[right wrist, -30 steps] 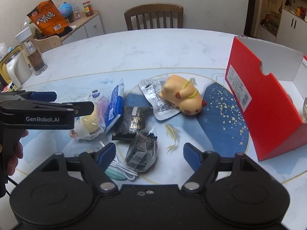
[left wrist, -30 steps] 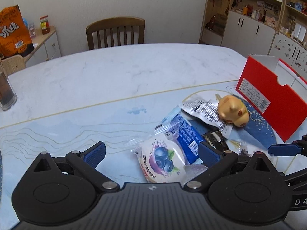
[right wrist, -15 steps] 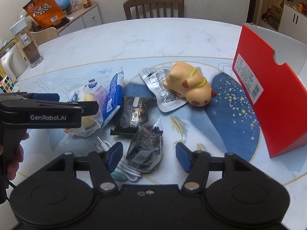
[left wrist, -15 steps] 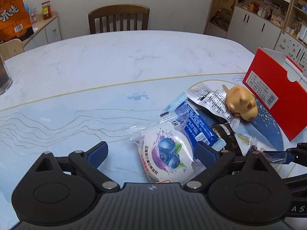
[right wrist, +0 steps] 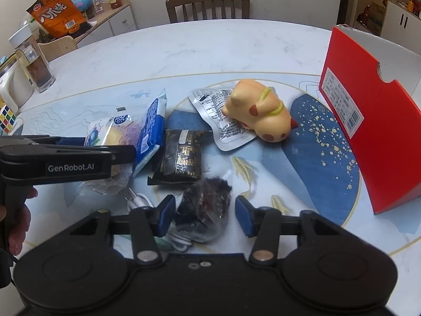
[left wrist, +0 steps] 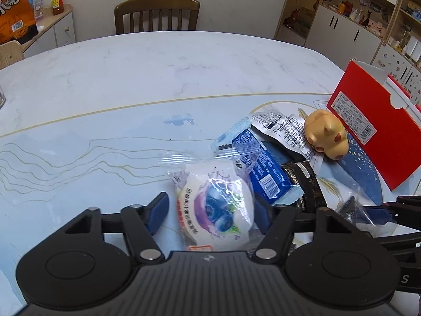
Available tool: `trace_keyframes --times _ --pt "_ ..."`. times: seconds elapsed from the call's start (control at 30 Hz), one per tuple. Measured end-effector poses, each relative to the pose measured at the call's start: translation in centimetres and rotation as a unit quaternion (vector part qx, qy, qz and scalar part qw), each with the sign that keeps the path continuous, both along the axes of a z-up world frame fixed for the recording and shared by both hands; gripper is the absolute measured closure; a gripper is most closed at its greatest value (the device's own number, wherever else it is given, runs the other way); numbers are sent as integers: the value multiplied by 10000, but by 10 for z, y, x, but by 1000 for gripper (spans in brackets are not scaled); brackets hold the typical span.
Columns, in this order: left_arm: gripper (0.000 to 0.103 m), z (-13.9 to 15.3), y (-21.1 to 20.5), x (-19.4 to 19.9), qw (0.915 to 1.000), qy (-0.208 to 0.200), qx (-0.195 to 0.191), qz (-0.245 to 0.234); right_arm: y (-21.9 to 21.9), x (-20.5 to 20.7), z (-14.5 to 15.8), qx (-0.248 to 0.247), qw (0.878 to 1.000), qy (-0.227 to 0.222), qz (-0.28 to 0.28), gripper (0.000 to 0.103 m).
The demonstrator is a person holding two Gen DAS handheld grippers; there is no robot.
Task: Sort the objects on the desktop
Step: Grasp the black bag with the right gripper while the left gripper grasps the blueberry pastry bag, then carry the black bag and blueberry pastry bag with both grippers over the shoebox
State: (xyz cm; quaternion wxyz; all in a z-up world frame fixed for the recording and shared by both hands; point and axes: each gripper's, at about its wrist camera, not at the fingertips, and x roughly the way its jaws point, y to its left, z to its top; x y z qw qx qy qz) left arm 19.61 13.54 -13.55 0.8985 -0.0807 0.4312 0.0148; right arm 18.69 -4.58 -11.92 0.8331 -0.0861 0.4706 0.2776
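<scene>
Both grippers' jaws narrower now, closing around snack packets (left wrist: 215, 205) on marble table (left wrist: 158, 65).

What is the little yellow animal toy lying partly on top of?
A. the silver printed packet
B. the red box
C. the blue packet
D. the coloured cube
A: the yellow toy lies with its front end on the silver printed packet, apart from the red box.

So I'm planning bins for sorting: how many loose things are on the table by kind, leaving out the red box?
Sealed packets: 5 (blueberry bun, blue pack, silver pouch, black pack, clear bag)
Toys: 1 (pig)
Cables: 1 (white cable)
Total: 7
</scene>
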Motion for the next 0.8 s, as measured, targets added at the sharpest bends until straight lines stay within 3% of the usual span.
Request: trace_keyframes --times 0.13,0.37,0.8 --pt "46 0 -1 0 10000 3 -47 -13 -1 0 1 -3 10000 12 -27 60" --pt "49 2 -2 0 10000 2 -46 7 -5 2 6 25 10000 -9 -12 68" --pt "50 17 -1 -11 9999 -86 -65 48 -13 1 14 80 9999 -88 -22 72"
